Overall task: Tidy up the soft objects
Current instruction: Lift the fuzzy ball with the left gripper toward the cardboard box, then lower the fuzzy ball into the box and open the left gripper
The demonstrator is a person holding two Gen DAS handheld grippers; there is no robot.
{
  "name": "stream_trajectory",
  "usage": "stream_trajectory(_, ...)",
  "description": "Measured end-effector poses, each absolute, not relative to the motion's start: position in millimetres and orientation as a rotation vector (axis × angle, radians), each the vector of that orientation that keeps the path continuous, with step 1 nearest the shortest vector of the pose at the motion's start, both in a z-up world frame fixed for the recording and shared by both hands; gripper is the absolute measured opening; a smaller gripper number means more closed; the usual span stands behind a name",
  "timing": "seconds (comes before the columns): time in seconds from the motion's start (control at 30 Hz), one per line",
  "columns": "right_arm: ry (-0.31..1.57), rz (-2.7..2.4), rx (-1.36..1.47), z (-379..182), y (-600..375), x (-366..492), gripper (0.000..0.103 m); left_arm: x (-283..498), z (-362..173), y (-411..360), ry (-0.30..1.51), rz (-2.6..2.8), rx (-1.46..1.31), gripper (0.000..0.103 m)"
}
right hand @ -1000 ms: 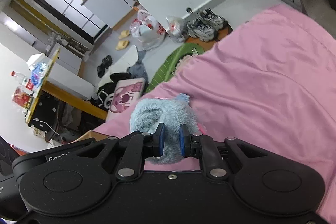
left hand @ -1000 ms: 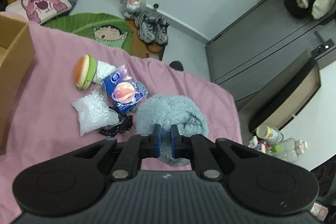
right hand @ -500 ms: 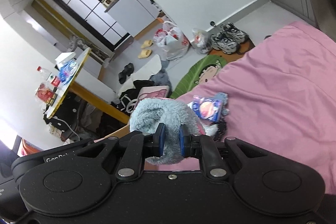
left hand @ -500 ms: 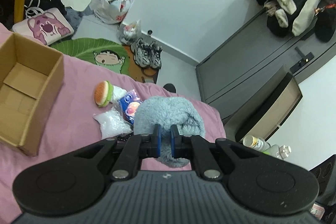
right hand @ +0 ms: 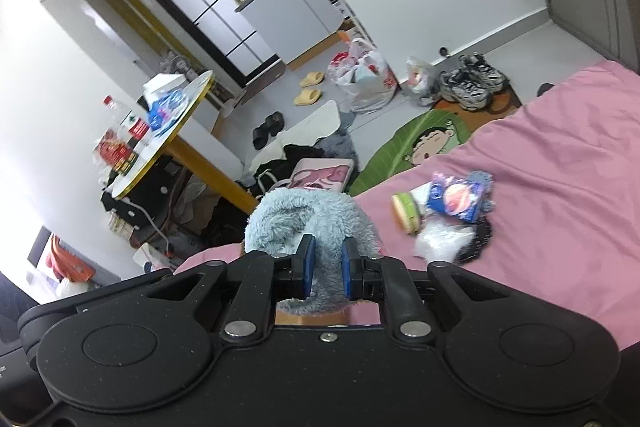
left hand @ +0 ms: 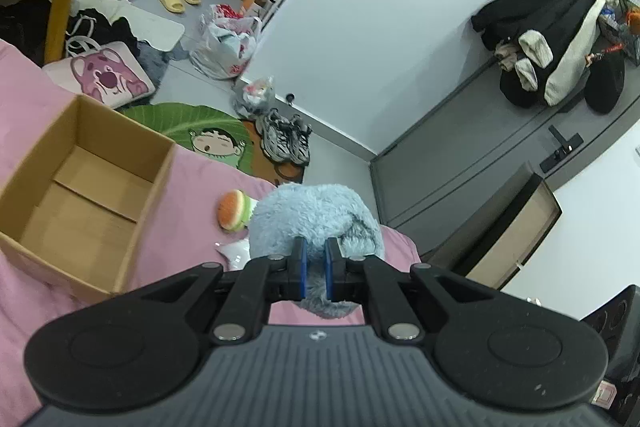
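Both grippers rose w/ the fluffy light-blue plush cloth (left hand: 312, 215), now held above the pink bedsheet (left hand: 188, 227). Left gripper (left hand: 314, 269) & right gripper (right hand: 326, 269) each clamp its fuzz; open brown cardboard box (left hand: 86, 187) now fully in left view.

Left claw (left hand: 314, 269) closed, blue pads pinching blue fluffy plush (left hand: 312, 217). Right claw (right hand: 327, 269) likewise clamped on same plush (right hand: 308, 217), both raised above bed.
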State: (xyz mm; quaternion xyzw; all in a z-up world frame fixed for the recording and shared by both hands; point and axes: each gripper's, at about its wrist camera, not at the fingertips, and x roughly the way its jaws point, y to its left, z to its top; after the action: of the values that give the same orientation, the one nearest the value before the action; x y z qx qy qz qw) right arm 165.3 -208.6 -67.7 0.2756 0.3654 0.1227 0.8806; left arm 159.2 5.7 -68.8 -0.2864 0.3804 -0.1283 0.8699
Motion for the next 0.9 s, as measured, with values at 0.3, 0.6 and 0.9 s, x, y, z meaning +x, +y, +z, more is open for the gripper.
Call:
stream_trajectory(0.3,0.757,0.309,0.549,-68.4,-164.8,172.8,0.014,158.3,-67.5,49.3,0.75,-0.238,-0.621,0.007)
stream_trajectory(0.6,0.798,0.353,0.54,-82.7,-126.5,193.1,0.014,170.3,-88.2,94.0,0.758,-0.193,-0.681,0.007)
stream_trajectory(0.9,0.838,0.365,0.532,-102.7,-99.1,221.5,0.014,191.9,-109.2,123.0,0.774,-0.148,-0.707,0.008)
